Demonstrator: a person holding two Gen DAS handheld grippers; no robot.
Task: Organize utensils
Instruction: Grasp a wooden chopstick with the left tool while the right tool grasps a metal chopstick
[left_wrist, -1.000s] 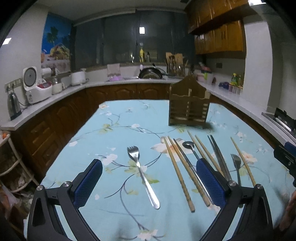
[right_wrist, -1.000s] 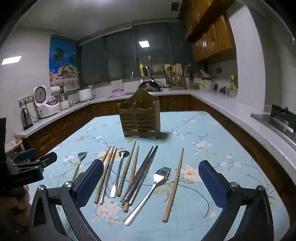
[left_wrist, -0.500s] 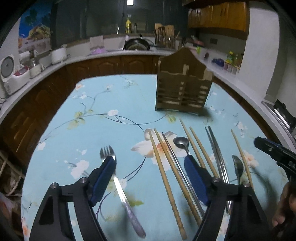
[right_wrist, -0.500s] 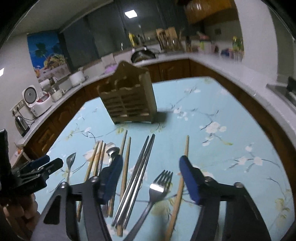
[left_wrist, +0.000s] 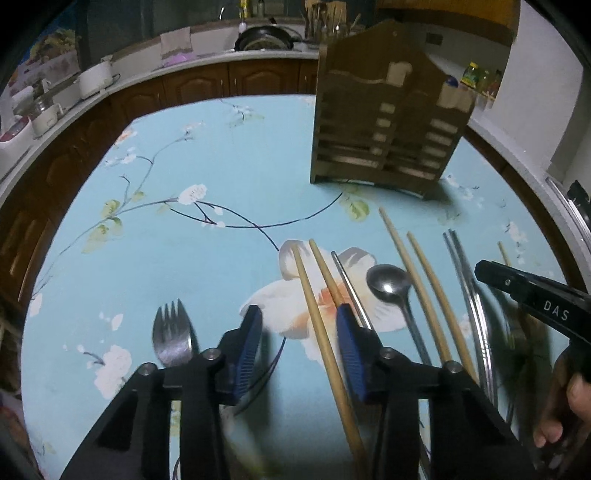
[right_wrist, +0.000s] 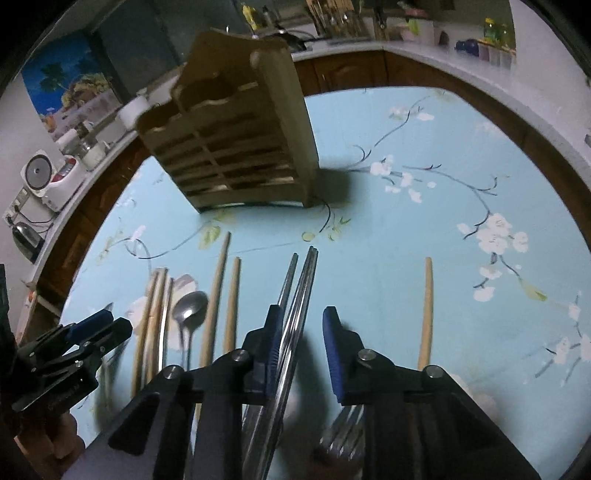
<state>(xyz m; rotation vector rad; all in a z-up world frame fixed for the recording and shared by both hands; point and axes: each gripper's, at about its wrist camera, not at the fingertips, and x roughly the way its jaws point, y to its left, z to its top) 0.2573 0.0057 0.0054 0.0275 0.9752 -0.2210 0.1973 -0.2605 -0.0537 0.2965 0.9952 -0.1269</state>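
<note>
A wooden utensil holder (left_wrist: 391, 118) (right_wrist: 236, 147) stands on the blue floral table (left_wrist: 207, 192). Wooden chopsticks (left_wrist: 321, 332), metal chopsticks (right_wrist: 301, 295), a spoon (left_wrist: 389, 282) and forks (left_wrist: 171, 332) lie in a row in front of it. My left gripper (left_wrist: 297, 341) is open and low over the table, its jaws astride one wooden chopstick, with a fork just to its left. My right gripper (right_wrist: 301, 343) is open, its jaws astride the metal chopsticks (left_wrist: 467, 295); a fork (right_wrist: 341, 432) lies under its right finger. Neither holds anything.
Kitchen counters (left_wrist: 177, 62) with a rice cooker (right_wrist: 48, 177), a kettle (right_wrist: 26, 236) and pots wrap around the table. A lone wooden chopstick (right_wrist: 426, 314) lies to the right of the right gripper. The table edge curves close on both sides.
Both grippers have dropped and moved forward toward the utensils, and their jaws have narrowed. The left one shifted right from the fork to a wooden chopstick; the right one came over the metal chopsticks.
</note>
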